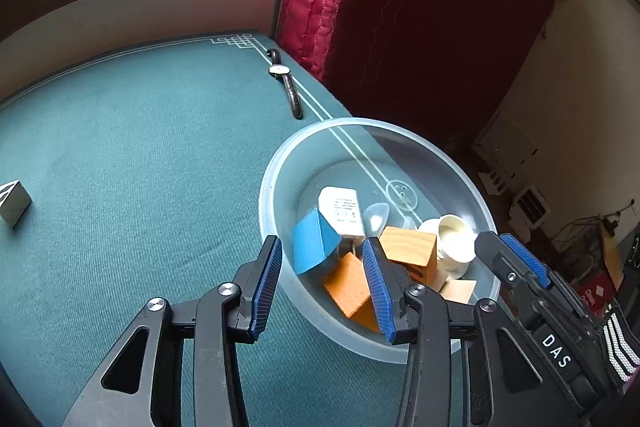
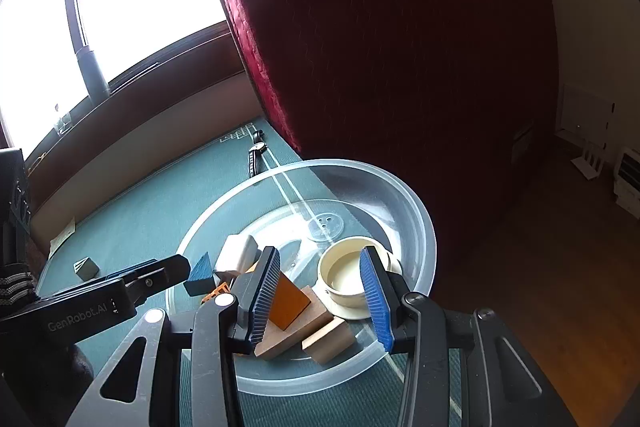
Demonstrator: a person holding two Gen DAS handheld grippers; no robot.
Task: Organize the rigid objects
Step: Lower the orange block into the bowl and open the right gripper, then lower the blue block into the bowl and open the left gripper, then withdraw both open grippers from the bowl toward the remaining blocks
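Presently, item one: clear bowl (image 1: 280, 163), standing on the green surface (image 1: 120, 155), below and just ahead of both sets of fingers. Contents: blue block (image 1: 310, 247), white adapter (image 1: 340, 205), orange block (image 1: 348, 287), wooden cube (image 1: 412, 247), cream cup (image 1: 452, 231), and pale wooden pieces (image 2: 316, 311) at the near wall.

Item two: left gripper (image 1: 324, 291), fingers parted to a narrow gap, nothing between the pads. One finger lay outside the bowl's near rim, the other over the orange block; the blue block sat just beyond the tips.

Item three: right gripper (image 2: 320, 295), fingers likewise narrowly parted and empty. The cream cup lay just ahead, near the right-hand finger; the orange block lay beside the left-hand one.

Item four: outstanding pieces. Grey block (image 1: 14, 203), far to the left of the left fingers, on open surface. Wristwatch (image 1: 284, 83), well ahead of the fingers, beyond the bowl's far rim.

Step in hand, as judged: a deposit into the bowl, fingers already free. Next move would call for swinging the left gripper clear of the rim and across to the grey block.

Pose: both grippers tilted downward toward the bowl, side by side and close.
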